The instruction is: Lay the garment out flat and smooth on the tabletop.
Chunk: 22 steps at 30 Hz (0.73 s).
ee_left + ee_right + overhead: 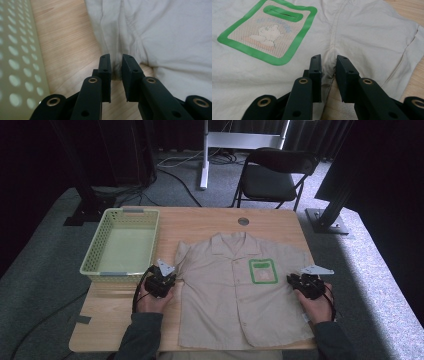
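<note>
Forearms in dark sleeves come in over the near edge of the desk (100, 320), one hand on each set of tongs. Between them a beige short-sleeved shirt (225, 300) lies flat and face up, buttoned, its hem at the near edge and its collar pointing away.

Left tongs (162, 279) sit at the shirt's left armpit, where the sleeve meets the side. In the left gripper view they (116, 65) stand at a narrow gap with a fold of cloth bunched between the pads, seemingly pinched. Right tongs (304, 281) sit at the opposite armpit; in the right gripper view they (328, 65) are equally narrow, gripping a ridge of cloth beside the side seam, just near of the green-bordered mesh pocket (268, 33).

Judging by this, the step in hand is taking hold of both sides to begin a fold. The next move probably calls for lifting both pinches together and evenly, then carrying the sides inward or the top half over, keeping the cloth taut so it does not slip from the narrow grip.

Farther off, a pale green basket (122, 245) stands on the desk's far left, close to the left sleeve. Beyond the desk, a black folding chair (272, 175) rests on grey carpet.
</note>
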Available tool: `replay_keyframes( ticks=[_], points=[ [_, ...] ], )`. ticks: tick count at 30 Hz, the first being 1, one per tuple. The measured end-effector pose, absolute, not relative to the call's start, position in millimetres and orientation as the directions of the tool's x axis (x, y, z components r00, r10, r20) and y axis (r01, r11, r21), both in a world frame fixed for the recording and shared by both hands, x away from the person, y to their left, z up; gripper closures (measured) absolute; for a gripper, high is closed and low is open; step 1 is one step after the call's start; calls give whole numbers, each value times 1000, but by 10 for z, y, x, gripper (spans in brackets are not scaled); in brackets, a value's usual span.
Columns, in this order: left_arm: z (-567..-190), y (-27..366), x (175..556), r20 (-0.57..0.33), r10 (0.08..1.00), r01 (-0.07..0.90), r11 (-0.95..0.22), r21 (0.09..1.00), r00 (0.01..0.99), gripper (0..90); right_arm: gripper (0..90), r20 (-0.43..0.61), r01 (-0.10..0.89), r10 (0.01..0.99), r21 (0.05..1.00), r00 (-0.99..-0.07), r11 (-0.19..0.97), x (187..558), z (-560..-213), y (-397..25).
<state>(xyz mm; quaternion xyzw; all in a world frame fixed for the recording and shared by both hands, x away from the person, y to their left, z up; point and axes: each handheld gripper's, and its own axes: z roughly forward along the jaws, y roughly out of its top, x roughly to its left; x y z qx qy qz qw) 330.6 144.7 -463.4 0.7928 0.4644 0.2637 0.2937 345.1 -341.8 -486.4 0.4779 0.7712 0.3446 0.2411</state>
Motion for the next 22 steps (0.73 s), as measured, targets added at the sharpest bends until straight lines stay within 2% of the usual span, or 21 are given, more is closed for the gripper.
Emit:
replay_keyframes(
  ticks=[10, 14, 17, 22],
  points=[
    [-4610, 1597, 3138, 131, 909, 590, -361, 722, 395, 767, 729, -45, 571, 905, 762, -423, 305, 3450, -4864, -3415],
    [-4534, 1623, 3067, 117, 905, 573, -354, 739, 409, 716, 624, -59, 557, 896, 765, -440, 324, 3430, -4857, -3399],
    [-4490, 1626, 3043, 105, 904, 561, -345, 752, 415, 675, 591, -105, 482, 887, 807, -450, 341, 3362, -4796, -3363],
    [-4482, 1609, 3033, 98, 904, 554, -337, 761, 416, 613, 577, -110, 442, 924, 854, -366, 276, 3309, -4736, -3438]
  ],
)
